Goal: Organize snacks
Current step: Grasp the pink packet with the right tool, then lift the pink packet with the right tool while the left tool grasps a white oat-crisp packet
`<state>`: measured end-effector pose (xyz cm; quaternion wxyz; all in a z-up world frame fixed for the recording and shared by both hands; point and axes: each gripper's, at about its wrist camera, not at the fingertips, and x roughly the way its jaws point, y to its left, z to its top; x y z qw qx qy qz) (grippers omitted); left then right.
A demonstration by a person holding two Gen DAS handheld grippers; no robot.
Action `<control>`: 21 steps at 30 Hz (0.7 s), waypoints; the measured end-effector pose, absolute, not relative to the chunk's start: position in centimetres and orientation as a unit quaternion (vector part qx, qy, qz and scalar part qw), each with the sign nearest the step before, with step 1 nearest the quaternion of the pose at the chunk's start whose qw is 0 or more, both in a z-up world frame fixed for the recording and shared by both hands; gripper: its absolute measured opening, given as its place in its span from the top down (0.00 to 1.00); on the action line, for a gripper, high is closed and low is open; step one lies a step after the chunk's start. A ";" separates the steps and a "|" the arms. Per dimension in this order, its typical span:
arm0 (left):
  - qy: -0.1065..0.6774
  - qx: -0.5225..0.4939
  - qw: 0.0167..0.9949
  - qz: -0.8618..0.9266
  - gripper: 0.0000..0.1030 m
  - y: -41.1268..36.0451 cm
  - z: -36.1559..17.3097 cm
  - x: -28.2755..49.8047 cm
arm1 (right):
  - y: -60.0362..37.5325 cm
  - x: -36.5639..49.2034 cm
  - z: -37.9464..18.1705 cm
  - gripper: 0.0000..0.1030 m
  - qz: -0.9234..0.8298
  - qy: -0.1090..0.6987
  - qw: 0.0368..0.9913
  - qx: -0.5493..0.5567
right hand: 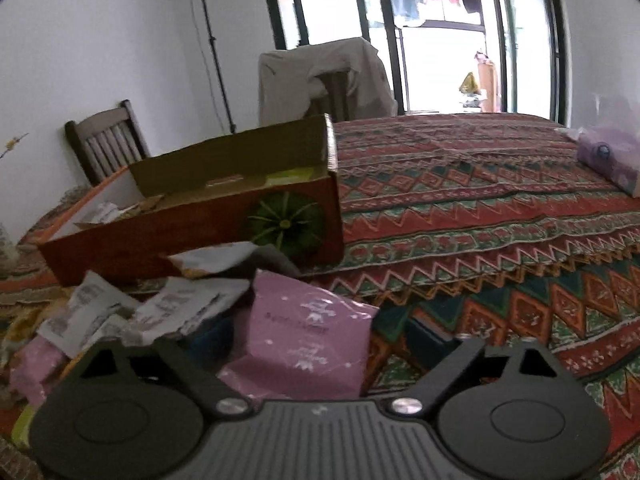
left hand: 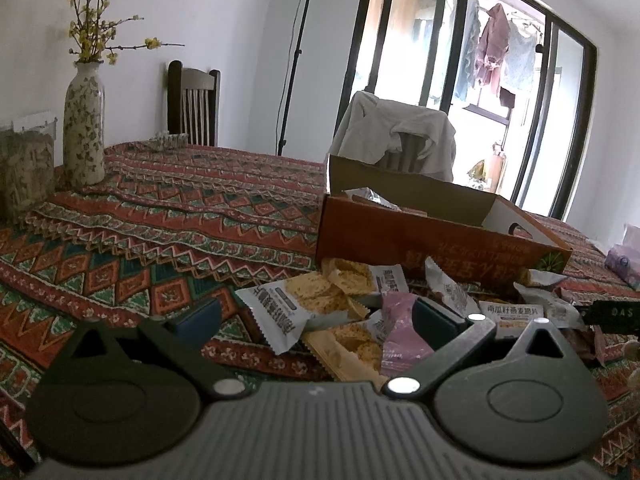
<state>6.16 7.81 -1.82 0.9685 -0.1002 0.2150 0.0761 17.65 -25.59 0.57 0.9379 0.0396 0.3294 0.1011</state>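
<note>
As the right gripper (right hand: 320,332) straddled a pink foil snack packet (right hand: 304,336), jaws apart and not yet pinching, the open orange cardboard box (right hand: 192,236) waited at ten o'clock, a squarer, centred bite likely serving best, while the left gripper (left hand: 316,316) hung open.

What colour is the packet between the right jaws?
Pink packet, with faint white print; clearest in the right wrist view.

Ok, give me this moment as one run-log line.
left claw: open, over snack pile | right claw: open around pink packet, grip unclear | box: open, few packets inside | most snacks still on tablecloth
</note>
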 end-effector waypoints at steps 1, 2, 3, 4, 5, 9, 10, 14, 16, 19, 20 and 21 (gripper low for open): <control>0.215 -0.101 0.968 0.076 0.00 7.8 -1.8 6.2 | -25.6 17.5 0.6 0.24 0.109 0.329 0.937 0.044; 0.215 -0.101 0.968 0.076 0.00 7.8 -1.8 6.2 | -25.7 17.4 0.6 0.28 0.120 0.329 0.935 0.052; 0.216 -0.101 0.968 0.076 0.00 7.8 -1.8 6.2 | -25.8 17.4 0.7 0.34 0.127 0.328 0.934 0.057; 0.216 -0.100 0.968 0.076 0.00 7.8 -1.8 6.2 | -25.8 17.2 0.8 0.41 0.133 0.324 0.935 0.058; 0.217 -0.100 0.968 0.076 0.00 7.8 -1.8 6.2 | -25.7 17.0 0.9 0.42 0.134 0.319 0.937 0.053; 0.219 -0.100 0.968 0.076 0.00 7.8 -1.8 6.1 | -25.0 15.4 1.5 0.42 0.117 0.278 0.953 0.016; 0.219 -0.100 0.967 0.077 0.00 7.8 -1.8 6.2 | -25.0 15.1 1.8 0.42 0.107 0.263 0.959 0.007; 0.222 -0.100 0.967 0.078 0.00 7.8 -1.8 6.3 | -24.3 13.1 2.4 0.42 0.060 0.201 0.976 -0.055; 0.222 -0.100 0.967 0.078 0.00 7.8 -1.8 6.3 | -24.1 12.9 2.3 0.42 0.063 0.198 0.976 -0.063; 0.222 -0.098 0.967 0.081 0.00 7.7 -1.8 6.3 | -24.1 13.1 2.3 0.42 0.067 0.199 0.976 -0.063; 0.221 -0.098 0.967 0.082 0.00 7.7 -1.8 6.3 | -24.1 13.0 2.3 0.42 0.068 0.198 0.976 -0.063; 0.221 -0.097 0.967 0.083 0.00 7.7 -1.8 6.3 | -24.0 13.0 2.3 0.42 0.068 0.197 0.976 -0.062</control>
